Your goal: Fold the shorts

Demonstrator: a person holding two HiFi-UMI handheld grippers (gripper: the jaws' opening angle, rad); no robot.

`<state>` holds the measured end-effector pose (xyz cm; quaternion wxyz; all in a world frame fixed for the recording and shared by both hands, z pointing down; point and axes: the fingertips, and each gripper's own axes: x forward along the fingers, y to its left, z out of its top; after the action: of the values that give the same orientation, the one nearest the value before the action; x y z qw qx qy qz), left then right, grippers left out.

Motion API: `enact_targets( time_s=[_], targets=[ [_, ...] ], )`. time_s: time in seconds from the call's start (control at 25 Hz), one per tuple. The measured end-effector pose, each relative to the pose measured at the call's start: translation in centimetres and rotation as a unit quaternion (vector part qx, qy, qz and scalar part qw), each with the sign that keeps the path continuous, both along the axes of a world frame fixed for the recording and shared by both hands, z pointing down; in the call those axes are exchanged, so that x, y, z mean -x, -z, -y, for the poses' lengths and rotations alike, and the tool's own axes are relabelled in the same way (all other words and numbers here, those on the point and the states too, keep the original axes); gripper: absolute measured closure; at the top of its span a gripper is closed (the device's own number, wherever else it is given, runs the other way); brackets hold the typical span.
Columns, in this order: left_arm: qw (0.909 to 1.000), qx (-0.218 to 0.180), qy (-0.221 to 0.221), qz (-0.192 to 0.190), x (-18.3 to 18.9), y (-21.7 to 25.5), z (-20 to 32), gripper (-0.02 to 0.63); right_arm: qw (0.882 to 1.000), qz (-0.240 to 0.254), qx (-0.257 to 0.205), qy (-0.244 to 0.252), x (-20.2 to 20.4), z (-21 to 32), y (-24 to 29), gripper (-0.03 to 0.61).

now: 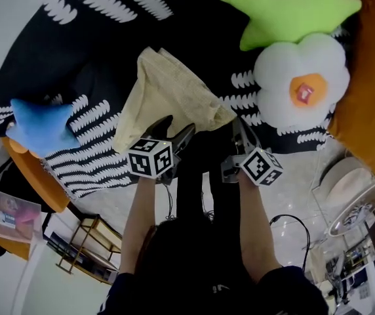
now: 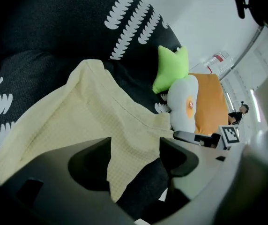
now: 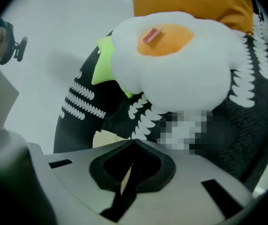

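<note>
The pale yellow shorts (image 1: 168, 97) lie spread on a black blanket with white marks (image 1: 76, 51). My left gripper (image 1: 177, 128) hovers at the shorts' near edge with its jaws wide apart; in the left gripper view (image 2: 135, 146) the cloth (image 2: 78, 121) lies under and between the jaws, and the pads do not press on it. My right gripper (image 1: 236, 125) is at the shorts' near right corner. In the right gripper view its jaws (image 3: 133, 142) are shut, with a thin strip of the yellow cloth (image 3: 126, 175) pinched between them.
A green star cushion (image 1: 286, 8), a white flower cushion with an orange centre (image 1: 302, 77) and an orange cushion (image 1: 371, 97) crowd the far right. A blue star cushion (image 1: 40, 126) lies at the left. Plates (image 1: 351, 182) and a small shelf (image 1: 89, 241) stand on the floor nearby.
</note>
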<state>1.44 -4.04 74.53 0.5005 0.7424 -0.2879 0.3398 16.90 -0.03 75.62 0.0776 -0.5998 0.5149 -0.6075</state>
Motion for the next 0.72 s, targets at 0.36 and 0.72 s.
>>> enact_targets(
  time_s=[0.36,0.72],
  targets=[
    [0.9931,-0.026,-0.110,-0.031,-4.8,0.7,-1.8,0.294,0.995,-0.074,0.025,0.059,-1.6,-2.9,-0.1,0.494],
    [0.9969,-0.076,-0.014,0.019,1.7,1.7,5.5,0.295,0.979,-0.128,0.058,0.148,5.2,4.6,0.1,0.548]
  ],
)
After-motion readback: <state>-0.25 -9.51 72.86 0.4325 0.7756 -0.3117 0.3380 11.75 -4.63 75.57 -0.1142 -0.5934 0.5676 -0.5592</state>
